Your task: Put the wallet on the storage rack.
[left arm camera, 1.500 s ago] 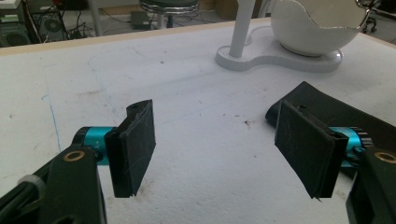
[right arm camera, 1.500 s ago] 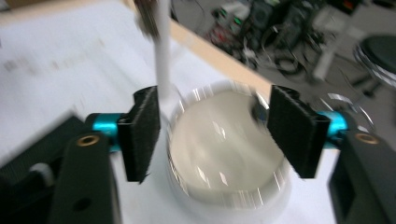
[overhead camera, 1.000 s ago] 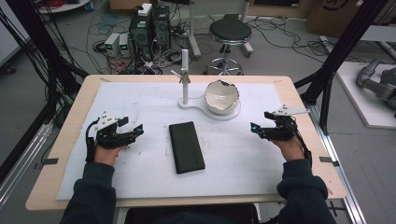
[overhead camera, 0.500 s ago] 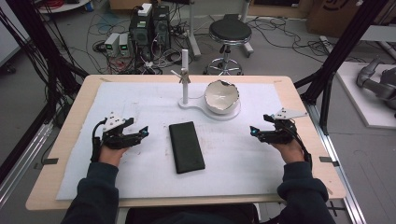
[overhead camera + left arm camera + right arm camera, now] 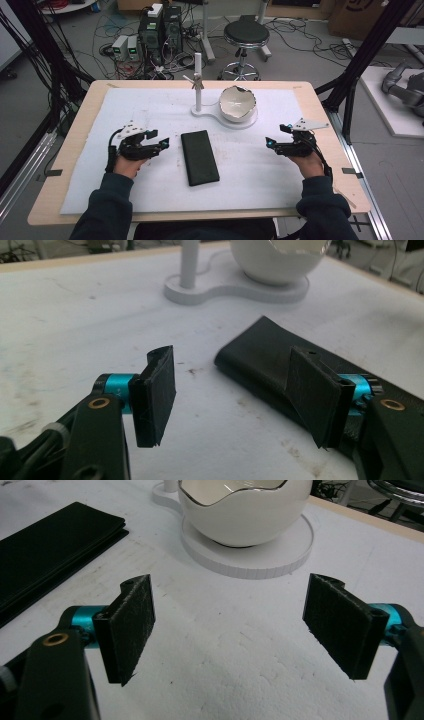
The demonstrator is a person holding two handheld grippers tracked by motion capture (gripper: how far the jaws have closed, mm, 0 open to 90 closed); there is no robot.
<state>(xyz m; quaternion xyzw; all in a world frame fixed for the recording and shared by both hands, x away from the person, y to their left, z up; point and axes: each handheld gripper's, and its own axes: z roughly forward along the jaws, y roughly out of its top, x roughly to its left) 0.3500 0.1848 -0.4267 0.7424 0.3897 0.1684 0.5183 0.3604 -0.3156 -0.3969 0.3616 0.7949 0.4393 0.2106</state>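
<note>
While both grippers rest low over the white mat [image 5: 150, 107], the inventory of the table reads as follows.

Item one: black case [image 5: 199, 157], flat and oblong, lying at the middle of the mat with its long side running near to far. Nothing touches it.

Item two: left gripper [image 5: 159, 145], jaws spread wide and empty. Compared with a second ago it has slid right, toward the case, and now sits just beside the case's left edge. In the left gripper view the case [image 5: 260, 360] lies ahead and partly behind the right-hand jaw, so the approach looks nearly complete; judged from this, the case is the thing being reached for, and a further short move and a closing of the jaws would be needed to take hold.

Item three: right gripper [image 5: 270, 144], jaws likewise parted with nothing between them. It has edged only slightly left over the same second and stays well apart from the case. Its own view looks toward the bowl [image 5: 245, 510] and the case [image 5: 55, 545] at far left.

Item four: white bowl [image 5: 238, 103] with a jagged, eggshell-like rim, seated on a white base at the far middle of the mat.

Item five: white upright post [image 5: 197, 82] on the same base, just left of the bowl.
</note>
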